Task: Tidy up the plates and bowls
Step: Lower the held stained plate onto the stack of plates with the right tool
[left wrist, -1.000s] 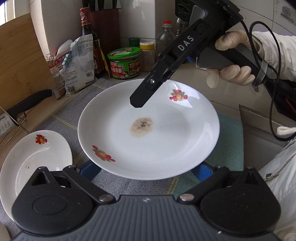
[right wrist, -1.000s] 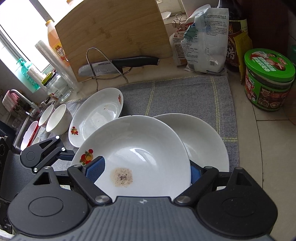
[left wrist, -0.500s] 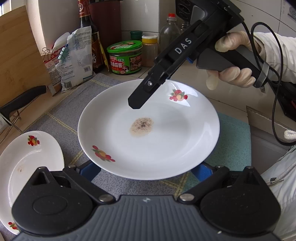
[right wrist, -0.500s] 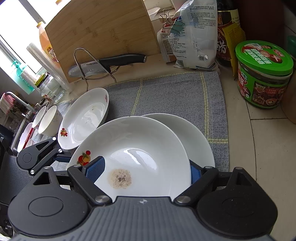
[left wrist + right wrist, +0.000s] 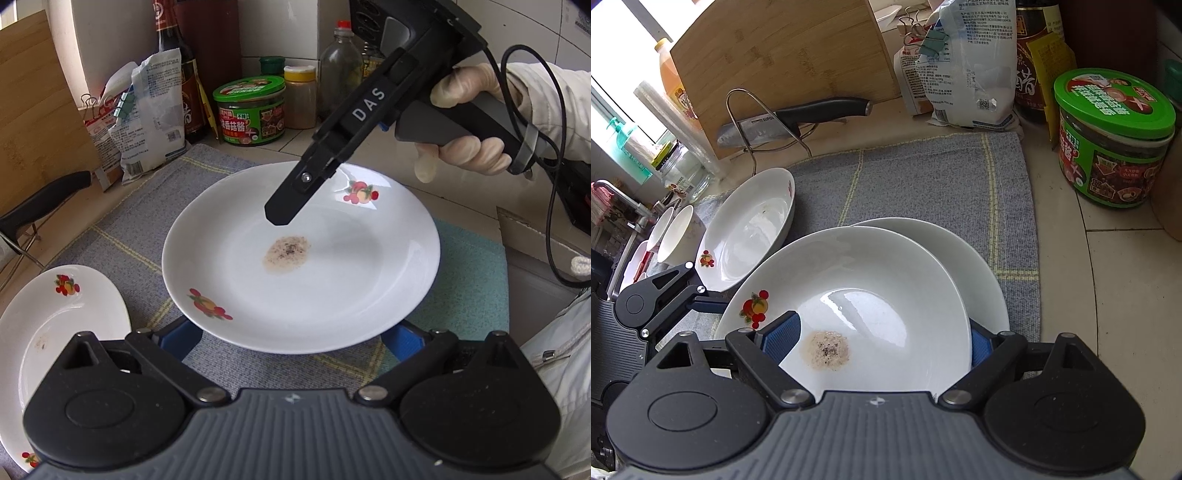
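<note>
A white plate [image 5: 332,280] with fruit prints and a brown stain is held up between both grippers; it also shows in the right wrist view [image 5: 871,295]. My left gripper [image 5: 291,336] has its blue pads under the near rim. My right gripper [image 5: 882,339] grips the opposite rim, one finger [image 5: 284,206] over the plate's inside. A second white plate [image 5: 975,266] lies on the grey mat directly below. A third fruit-print plate [image 5: 55,325] lies to the left, also in the right wrist view [image 5: 750,229]. Small white bowls [image 5: 676,236] stand beyond it.
A grey mat [image 5: 923,173] covers the counter. A knife on a wire rack [image 5: 798,118] and a bamboo board [image 5: 783,59] stand behind. A green-lidded jar [image 5: 1112,136], flour bag [image 5: 967,62] and sauce bottles [image 5: 177,74] line the back wall.
The held plate and both grippers have shifted slightly right over the mat; the third plate has slid further left in the left wrist view. The grips are unchanged.
</note>
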